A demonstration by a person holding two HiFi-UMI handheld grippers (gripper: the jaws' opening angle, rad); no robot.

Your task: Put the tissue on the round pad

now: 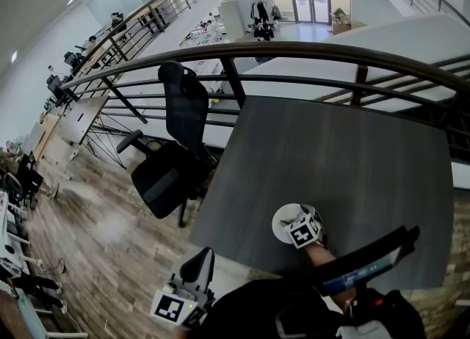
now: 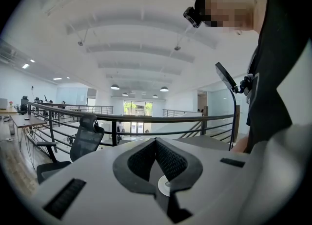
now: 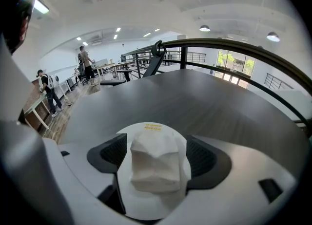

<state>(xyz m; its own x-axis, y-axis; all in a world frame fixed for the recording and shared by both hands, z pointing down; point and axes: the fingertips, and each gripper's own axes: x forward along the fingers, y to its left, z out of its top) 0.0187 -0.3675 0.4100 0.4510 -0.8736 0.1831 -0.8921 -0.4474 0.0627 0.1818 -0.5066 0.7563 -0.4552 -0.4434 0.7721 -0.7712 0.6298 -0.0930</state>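
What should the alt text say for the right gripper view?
A folded white tissue lies on a white round pad on a dark grey table, between the right gripper's open black jaws. Behind are a dark railing and an office chair.

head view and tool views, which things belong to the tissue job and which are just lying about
Job: tissue, resting on the round pad; right tool, open around it.
Lying about: left tool, shut and empty; office chair; railing; table under the pad.
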